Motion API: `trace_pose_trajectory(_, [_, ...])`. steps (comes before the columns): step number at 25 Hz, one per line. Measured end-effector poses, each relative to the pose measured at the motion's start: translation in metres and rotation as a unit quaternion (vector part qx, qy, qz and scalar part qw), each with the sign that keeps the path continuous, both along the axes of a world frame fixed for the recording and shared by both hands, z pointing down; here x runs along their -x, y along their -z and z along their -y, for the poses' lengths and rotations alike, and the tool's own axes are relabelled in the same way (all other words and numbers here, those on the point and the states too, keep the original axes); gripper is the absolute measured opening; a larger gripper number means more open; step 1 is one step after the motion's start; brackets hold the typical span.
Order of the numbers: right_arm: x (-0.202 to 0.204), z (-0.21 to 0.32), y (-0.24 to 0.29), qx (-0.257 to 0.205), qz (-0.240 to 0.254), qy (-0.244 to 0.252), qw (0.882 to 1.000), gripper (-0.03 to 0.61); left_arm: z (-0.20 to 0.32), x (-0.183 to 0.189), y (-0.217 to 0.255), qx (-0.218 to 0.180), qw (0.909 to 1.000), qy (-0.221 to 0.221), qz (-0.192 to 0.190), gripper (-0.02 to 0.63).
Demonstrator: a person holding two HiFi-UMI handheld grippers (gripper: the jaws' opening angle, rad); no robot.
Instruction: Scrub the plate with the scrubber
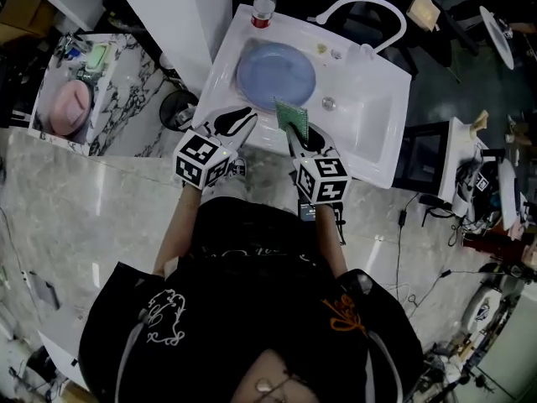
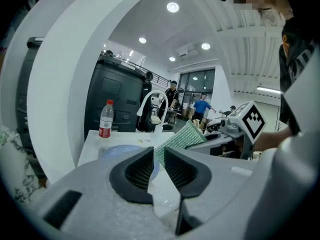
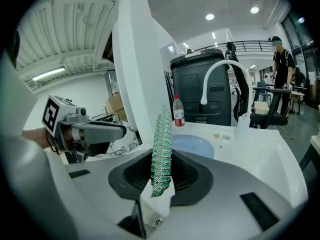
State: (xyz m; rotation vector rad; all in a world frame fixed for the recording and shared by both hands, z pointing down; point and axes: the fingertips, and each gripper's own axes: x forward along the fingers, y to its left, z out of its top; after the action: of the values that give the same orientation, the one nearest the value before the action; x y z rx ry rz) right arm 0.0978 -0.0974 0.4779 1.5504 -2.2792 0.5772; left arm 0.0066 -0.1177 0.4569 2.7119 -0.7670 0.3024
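Grey marble floor [image 1: 84,225]; white pillar [image 1: 168,11]; recessed ceiling lights [image 2: 173,7]; large windows [image 2: 197,84].

The left claw [image 2: 159,152] has its jaws almost together, nothing between them. Just ahead lies the blue plate [image 2: 118,152], ahead-right the green scrubber [image 2: 180,138], ahead-left a bottle [image 2: 105,119].

A plate [image 1: 275,74] in the sink [image 1: 369,117], with the left tongs [image 1: 245,121] and right tongs [image 1: 299,141] side by side at its near rim.
The plate lies in the sink's left half, the drain [image 1: 328,103] to its right. A bottle [image 1: 263,7] stands on the far left corner and the faucet [image 1: 369,5] rises at the far right. The scrubber [image 1: 293,117] sticks out from between the right tongs, beside the plate's near edge.
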Motion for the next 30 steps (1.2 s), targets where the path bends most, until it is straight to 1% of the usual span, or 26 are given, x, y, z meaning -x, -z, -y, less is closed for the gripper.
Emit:
trace_pose_trajectory(3, [0.003,0.02,-0.003,0.006,-0.003,-0.006,1.0,0.091,0.026,0.005,-0.007,0.007,1.0,-0.002,0.003,0.06])
trace_pose_trajectory(8, [-0.001,0.048,-0.007,0.007,-0.008,-0.03,0.999,0.091,0.061,0.009,-0.022,0.02,0.9997,-0.013,0.007,0.076])
trace_pose_trajectory(11, [-0.008,0.057,-0.01,0.009,-0.013,-0.042,0.999,0.091,0.071,0.006,-0.035,0.034,0.999,-0.024,0.015,0.119])
trace_pose_trajectory(13, [-0.014,0.062,-0.011,0.011,-0.02,-0.045,0.999,0.091,0.073,0.002,-0.046,0.048,0.9978,-0.035,0.03,0.153])
trace_pose_trajectory(15, [-0.02,0.066,-0.011,0.013,-0.029,-0.044,0.999,0.091,0.075,-0.003,-0.056,0.059,0.9963,-0.042,0.046,0.172])
trace_pose_trajectory(18, [-0.027,0.075,-0.011,0.017,-0.04,-0.03,0.999,0.091,0.076,-0.006,-0.07,0.076,0.9949,-0.037,0.056,0.179])
trace_pose_trajectory(22, [-0.038,0.096,-0.014,0.02,-0.065,0.004,0.998,0.091,0.074,-0.009,-0.084,0.101,0.9928,-0.02,0.061,0.183])
trace_pose_trajectory(26, [-0.05,0.125,-0.019,0.024,-0.087,0.033,0.995,0.091,0.077,-0.01,-0.091,0.12,0.9911,0.01,0.057,0.186])
trace_pose_trajectory(30, [-0.051,0.155,-0.032,0.027,-0.104,0.066,0.992,0.091,0.08,-0.01,-0.1,0.131,0.989,0.036,0.057,0.186])
